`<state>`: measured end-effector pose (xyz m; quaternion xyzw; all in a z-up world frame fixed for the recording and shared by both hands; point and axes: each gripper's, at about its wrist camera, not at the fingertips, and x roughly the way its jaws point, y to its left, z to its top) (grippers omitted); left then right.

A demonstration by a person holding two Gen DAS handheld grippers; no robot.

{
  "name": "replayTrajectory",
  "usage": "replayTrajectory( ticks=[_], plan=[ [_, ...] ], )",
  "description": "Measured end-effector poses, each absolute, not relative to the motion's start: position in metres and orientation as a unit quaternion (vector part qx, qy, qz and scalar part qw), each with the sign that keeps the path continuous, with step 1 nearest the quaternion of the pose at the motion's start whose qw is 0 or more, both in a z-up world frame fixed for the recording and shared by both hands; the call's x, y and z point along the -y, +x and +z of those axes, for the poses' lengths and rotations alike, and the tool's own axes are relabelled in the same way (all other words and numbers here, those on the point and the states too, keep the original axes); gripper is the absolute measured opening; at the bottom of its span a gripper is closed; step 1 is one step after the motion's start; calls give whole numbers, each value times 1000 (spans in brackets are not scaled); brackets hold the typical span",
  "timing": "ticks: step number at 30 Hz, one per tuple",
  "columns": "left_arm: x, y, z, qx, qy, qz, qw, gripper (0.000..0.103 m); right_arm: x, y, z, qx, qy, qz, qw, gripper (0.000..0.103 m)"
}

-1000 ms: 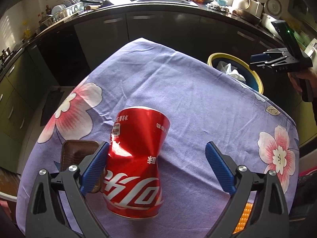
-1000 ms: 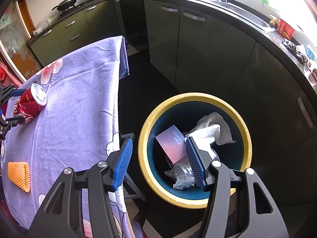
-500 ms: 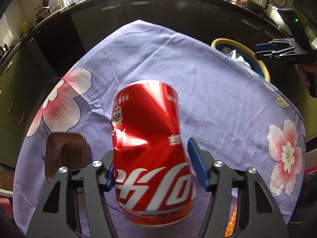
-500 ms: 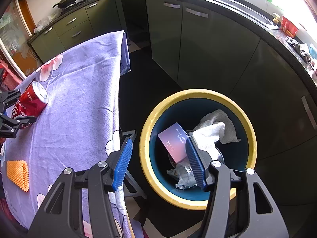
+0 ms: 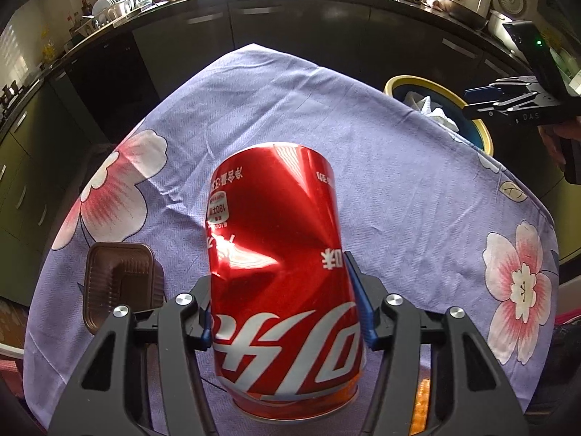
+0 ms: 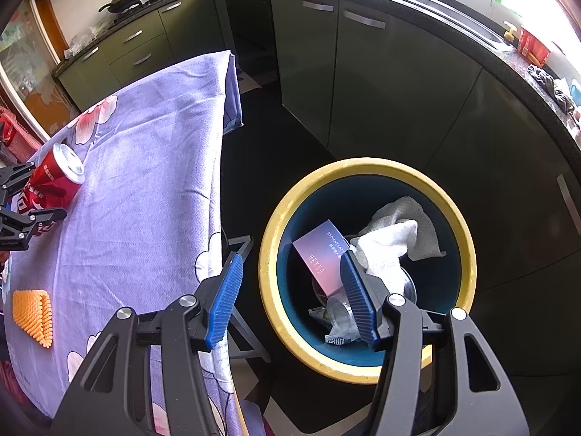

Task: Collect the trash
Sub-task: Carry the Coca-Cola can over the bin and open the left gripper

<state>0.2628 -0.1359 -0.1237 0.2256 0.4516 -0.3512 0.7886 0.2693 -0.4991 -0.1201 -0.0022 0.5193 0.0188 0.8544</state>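
My left gripper [image 5: 283, 309] is shut on a dented red cola can [image 5: 279, 261] and holds it above the purple flowered tablecloth [image 5: 399, 196]. The can also shows in the right wrist view [image 6: 54, 181], held by the left gripper [image 6: 21, 200]. My right gripper [image 6: 290, 290] is open and empty, above the near rim of a yellow-rimmed blue trash bin [image 6: 464, 239] on the floor beside the table. The bin holds a pink box [image 6: 319, 254], white paper [image 6: 392, 236] and clear plastic. The bin [image 5: 410, 83] and right gripper [image 5: 486, 100] show at the right in the left wrist view.
A brown plastic tray [image 5: 120, 283] lies on the cloth left of the can. An orange bumpy piece [image 6: 32, 312] lies near the table's front edge. Dark kitchen cabinets [image 6: 363, 72] and a worktop with dishes run behind the table and bin.
My left gripper closed on the cola can and lifted it off the cloth. My right gripper stayed open over the bin and barely moved.
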Motion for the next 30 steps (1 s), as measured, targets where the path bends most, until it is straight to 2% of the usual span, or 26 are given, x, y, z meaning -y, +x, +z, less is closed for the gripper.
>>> replayTrajectory(
  ticks=[9,16,22,30],
  plan=[
    [155,237,-97,-429,239,-364,792,55,508,259,-116,-513,3,19,858,56],
    [205,216,-76,-417,249,-402,776,55,538,239,-108,-499,17,0,867,56],
    [284,209,-67,-407,267,-449,750,55,583,216,-108,-487,41,-23,872,56],
    [402,221,-90,-416,287,-481,716,55,637,180,-109,-480,70,-54,873,56]
  ],
)
